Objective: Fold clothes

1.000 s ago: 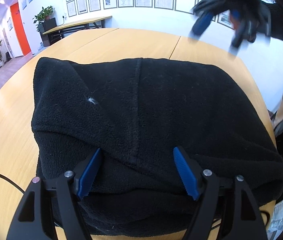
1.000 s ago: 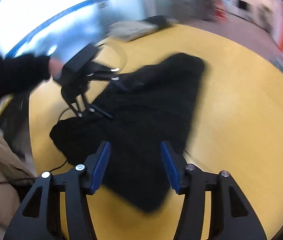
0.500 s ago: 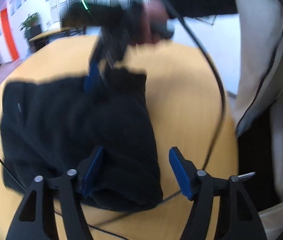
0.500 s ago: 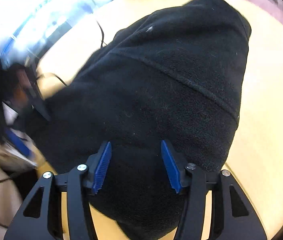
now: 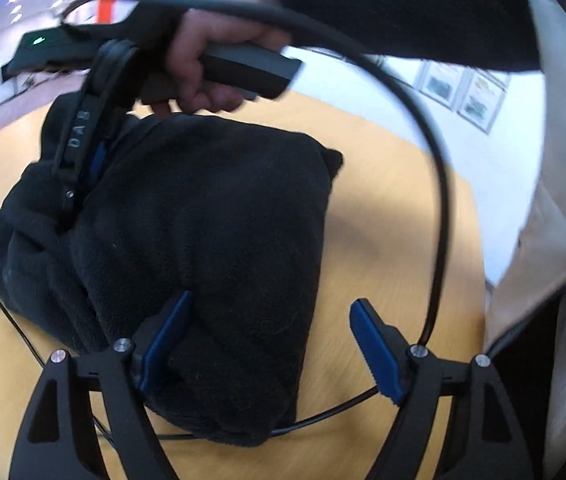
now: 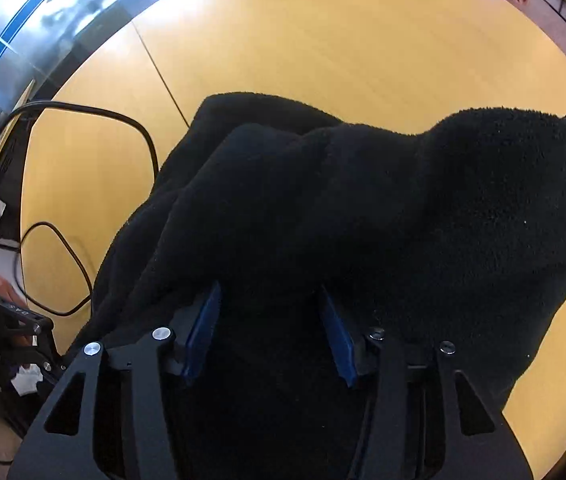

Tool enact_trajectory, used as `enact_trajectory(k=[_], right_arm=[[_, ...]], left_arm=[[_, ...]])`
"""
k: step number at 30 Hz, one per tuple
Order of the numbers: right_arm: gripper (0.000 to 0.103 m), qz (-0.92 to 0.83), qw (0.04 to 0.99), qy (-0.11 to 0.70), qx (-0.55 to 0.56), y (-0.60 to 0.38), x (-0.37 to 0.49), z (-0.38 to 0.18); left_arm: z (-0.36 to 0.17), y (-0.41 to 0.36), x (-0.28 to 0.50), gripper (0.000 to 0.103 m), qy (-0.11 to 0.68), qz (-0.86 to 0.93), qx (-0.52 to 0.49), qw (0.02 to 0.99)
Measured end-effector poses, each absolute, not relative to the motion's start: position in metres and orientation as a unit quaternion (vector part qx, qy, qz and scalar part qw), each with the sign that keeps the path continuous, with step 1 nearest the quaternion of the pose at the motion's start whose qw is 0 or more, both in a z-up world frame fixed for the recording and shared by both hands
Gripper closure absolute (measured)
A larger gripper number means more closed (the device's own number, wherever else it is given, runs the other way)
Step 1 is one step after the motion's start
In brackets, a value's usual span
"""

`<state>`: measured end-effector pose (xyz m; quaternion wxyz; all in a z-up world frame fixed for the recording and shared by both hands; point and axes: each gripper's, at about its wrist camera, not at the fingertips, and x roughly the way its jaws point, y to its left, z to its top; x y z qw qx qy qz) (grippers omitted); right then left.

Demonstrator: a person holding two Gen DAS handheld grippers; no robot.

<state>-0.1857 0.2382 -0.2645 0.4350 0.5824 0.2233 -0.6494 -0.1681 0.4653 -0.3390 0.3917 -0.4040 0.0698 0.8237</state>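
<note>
Black fleece (image 6: 363,208) bunched between right hand-held gripper (image 6: 271,332) pads — draped over.

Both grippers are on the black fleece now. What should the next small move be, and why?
Probably close the right gripper: its jaws stand apart with the black fleece bunched between and over them, so a pinch looks ready. The left gripper stands open over the near edge of the folded fleece, a cable looping beside it on the table.
</note>
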Motion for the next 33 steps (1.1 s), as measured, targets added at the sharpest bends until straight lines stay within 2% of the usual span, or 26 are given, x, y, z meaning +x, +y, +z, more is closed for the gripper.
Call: enact_trajectory(k=[3, 4, 5, 6, 8, 9, 10, 11, 13, 16, 20, 26, 28, 30, 33], right_arm=[[0.053, -0.662, 0.419, 0.247, 0.571, 0.233, -0.175, -0.261], [0.054, -0.667, 0.412, 0.257, 0.565, 0.232, -0.17, -0.259], [0.056, -0.673, 0.417, 0.253, 0.557, 0.235, -0.164, -0.25], [0.062, -0.679, 0.429, 0.238, 0.547, 0.242, -0.158, -0.237], [0.064, -0.689, 0.476, 0.164, 0.521, 0.275, -0.143, -0.199], [0.059, -0.692, 0.493, 0.136, 0.51, 0.295, -0.135, -0.183], [0.047, -0.695, 0.502, 0.12, 0.5, 0.317, -0.127, -0.17], [0.043, -0.698, 0.511, 0.104, 0.491, 0.339, -0.118, -0.157], [0.041, -0.699, 0.508, 0.111, 0.491, 0.383, -0.102, -0.151], [0.041, -0.692, 0.483, 0.122, 0.522, 0.45, -0.096, -0.164], [0.041, -0.664, 0.448, 0.12, 0.587, 0.508, -0.104, -0.208], [0.035, -0.637, 0.452, 0.152, 0.606, 0.53, -0.106, -0.226], [0.028, -0.647, 0.445, 0.137, 0.604, 0.531, -0.112, -0.223], [0.02, -0.656, 0.444, 0.104, 0.601, 0.518, -0.127, -0.237], [0.018, -0.657, 0.444, 0.056, 0.607, 0.498, -0.167, -0.253]], left_arm=[[-0.329, 0.454, -0.165, 0.022, 0.015, 0.826, -0.431, 0.362], [-0.323, 0.446, -0.161, 0.025, -0.011, 0.826, -0.443, 0.348], [-0.316, 0.438, -0.156, 0.032, -0.039, 0.825, -0.456, 0.332], [-0.309, 0.43, -0.149, 0.034, -0.06, 0.826, -0.464, 0.313], [-0.288, 0.409, -0.124, 0.035, -0.098, 0.834, -0.473, 0.268], [-0.276, 0.4, -0.111, 0.035, -0.116, 0.837, -0.473, 0.248], [-0.265, 0.391, -0.099, 0.034, -0.133, 0.841, -0.472, 0.229], [-0.254, 0.383, -0.09, 0.03, -0.155, 0.844, -0.47, 0.208], [-0.235, 0.367, -0.082, 0.019, -0.208, 0.845, -0.466, 0.161], [-0.227, 0.357, -0.109, 0.017, -0.281, 0.827, -0.474, 0.111], [-0.263, 0.353, -0.159, 0.017, -0.375, 0.755, -0.531, 0.086], [-0.341, 0.367, -0.185, 0.017, -0.441, 0.694, -0.564, 0.078], [-0.357, 0.37, -0.185, 0.017, -0.461, 0.686, -0.559, 0.072], [-0.372, 0.371, -0.185, 0.013, -0.48, 0.678, -0.553, 0.067], [-0.379, 0.373, -0.182, 0.007, -0.487, 0.683, -0.539, 0.067]])
